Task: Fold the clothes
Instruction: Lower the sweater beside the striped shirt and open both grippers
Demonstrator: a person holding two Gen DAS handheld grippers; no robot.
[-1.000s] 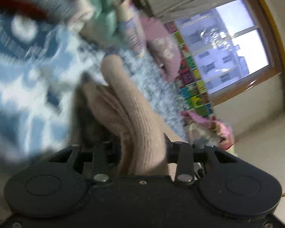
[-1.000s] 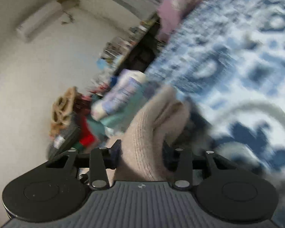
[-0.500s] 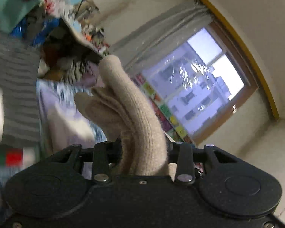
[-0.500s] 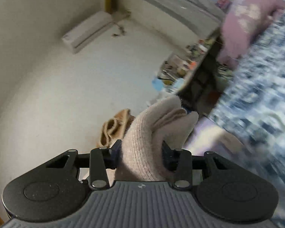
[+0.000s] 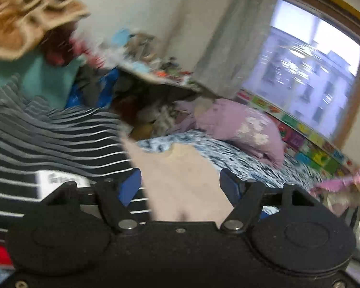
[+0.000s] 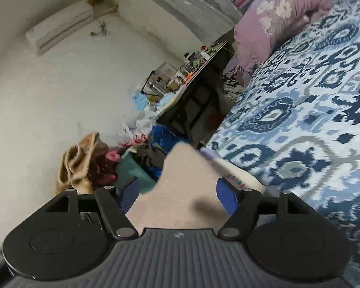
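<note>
I had just opened both claws, left claw (image 5: 180,184) and right claw (image 6: 177,192), releasing the beige knit (image 5: 180,180); next, regrip for another fold.

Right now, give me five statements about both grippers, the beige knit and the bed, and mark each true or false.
1. The beige knit garment lies between the right gripper jaws. True; those jaws have just been opening.
2. The left gripper is pinched shut on the knit. False; its blue pads stand apart from the fabric, having just been opening.
3. The bedspread is plain white. False; blue and white patterned.
4. A purple pillow with white flowers lies on the bed. True.
5. A striped garment shows in the left wrist view. True.
</note>
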